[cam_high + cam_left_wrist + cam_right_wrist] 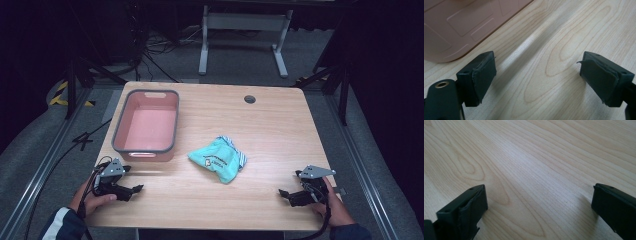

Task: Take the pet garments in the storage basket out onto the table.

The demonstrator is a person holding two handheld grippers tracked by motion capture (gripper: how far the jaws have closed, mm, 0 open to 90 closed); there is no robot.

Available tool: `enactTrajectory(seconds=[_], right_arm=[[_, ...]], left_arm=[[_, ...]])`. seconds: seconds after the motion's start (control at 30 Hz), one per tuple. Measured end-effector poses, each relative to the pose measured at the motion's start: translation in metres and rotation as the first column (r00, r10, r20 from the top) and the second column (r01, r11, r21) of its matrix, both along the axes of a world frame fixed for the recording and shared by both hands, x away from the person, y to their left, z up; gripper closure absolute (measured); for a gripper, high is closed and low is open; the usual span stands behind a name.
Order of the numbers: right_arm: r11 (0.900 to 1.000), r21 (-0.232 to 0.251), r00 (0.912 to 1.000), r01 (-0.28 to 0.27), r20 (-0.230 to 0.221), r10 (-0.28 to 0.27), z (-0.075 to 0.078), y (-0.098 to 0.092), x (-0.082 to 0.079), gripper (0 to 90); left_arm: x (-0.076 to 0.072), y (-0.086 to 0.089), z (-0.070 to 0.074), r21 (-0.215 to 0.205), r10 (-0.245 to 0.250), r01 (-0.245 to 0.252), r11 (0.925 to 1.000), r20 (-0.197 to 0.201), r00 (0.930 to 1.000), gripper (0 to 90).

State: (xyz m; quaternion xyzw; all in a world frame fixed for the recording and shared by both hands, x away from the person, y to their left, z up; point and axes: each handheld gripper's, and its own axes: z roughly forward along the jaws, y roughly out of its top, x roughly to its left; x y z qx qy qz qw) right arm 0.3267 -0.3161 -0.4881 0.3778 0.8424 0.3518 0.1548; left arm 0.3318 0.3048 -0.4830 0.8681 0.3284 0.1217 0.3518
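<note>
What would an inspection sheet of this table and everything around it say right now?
Surface: light wooden table, with a cable hole.
Job's things: crumpled teal cloth mid-table; pink basin with grey rim, empty, to its left.
Clutter: nothing seen.
Grippers: left gripper and right gripper both open, holding nothing, near the front edge.
Cables: one trails from each gripper; more on the floor behind.
Surroundings: grey floor, white desk frame behind.

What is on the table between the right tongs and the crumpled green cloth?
Nothing: in the high view, bare wooden table runs from the right tongs to the crumpled green cloth.
</note>
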Motion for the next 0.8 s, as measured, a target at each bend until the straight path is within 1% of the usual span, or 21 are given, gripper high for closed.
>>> enactTrajectory(seconds=[0.33,0.4,0.8], right_arm=[[1.0,-0.001,1.0,0.003,0.001,-0.003,0.0,-0.0001,-0.0003,0.5],[1.0,0.0,1.0,0.004,0.0,-0.004,0.0,0.0001,-0.0004,0.5],[1.0,0.0,1.0,0.005,0.0,-0.005,0.0,0.0002,-0.0004,0.5]], left_arm=[[-0.0015,-0.0007,0.0001,0.003,0.018,-0.018,0.9998,-0.002,0.9998,13.5],[-0.0018,-0.0005,0.0004,0.009,0.021,-0.021,0.9997,0.003,0.9998,13.5],[-0.0016,-0.0014,0.0001,0.005,0.026,-0.026,0.9996,-0.002,0.9996,12.6]])
